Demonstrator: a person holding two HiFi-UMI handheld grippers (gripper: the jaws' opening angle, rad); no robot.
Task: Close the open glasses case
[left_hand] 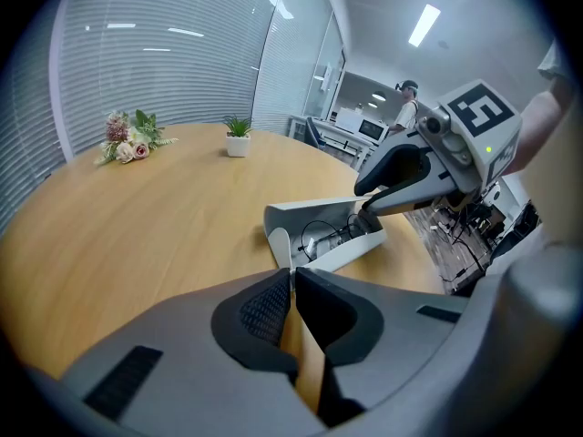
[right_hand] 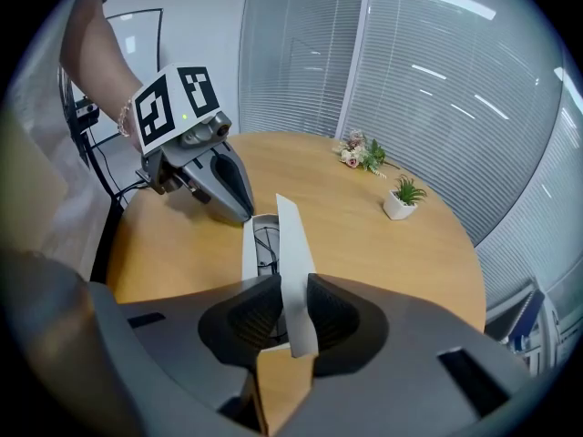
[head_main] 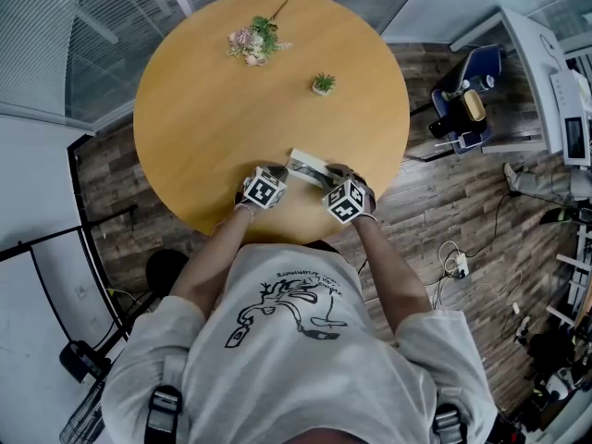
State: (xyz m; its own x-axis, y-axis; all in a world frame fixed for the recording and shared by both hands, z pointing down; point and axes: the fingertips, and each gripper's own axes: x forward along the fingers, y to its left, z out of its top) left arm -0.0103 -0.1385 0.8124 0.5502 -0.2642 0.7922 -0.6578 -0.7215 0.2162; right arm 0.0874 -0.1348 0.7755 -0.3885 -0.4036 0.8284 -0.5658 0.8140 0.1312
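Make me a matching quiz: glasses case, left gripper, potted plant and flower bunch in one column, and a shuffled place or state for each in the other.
1 glasses case
2 left gripper
3 potted plant
4 flower bunch

A lying at the far edge of the table
B fingers together
C open, lid up
D upright, right of centre

Pairs: 1-C, 2-B, 3-D, 4-A
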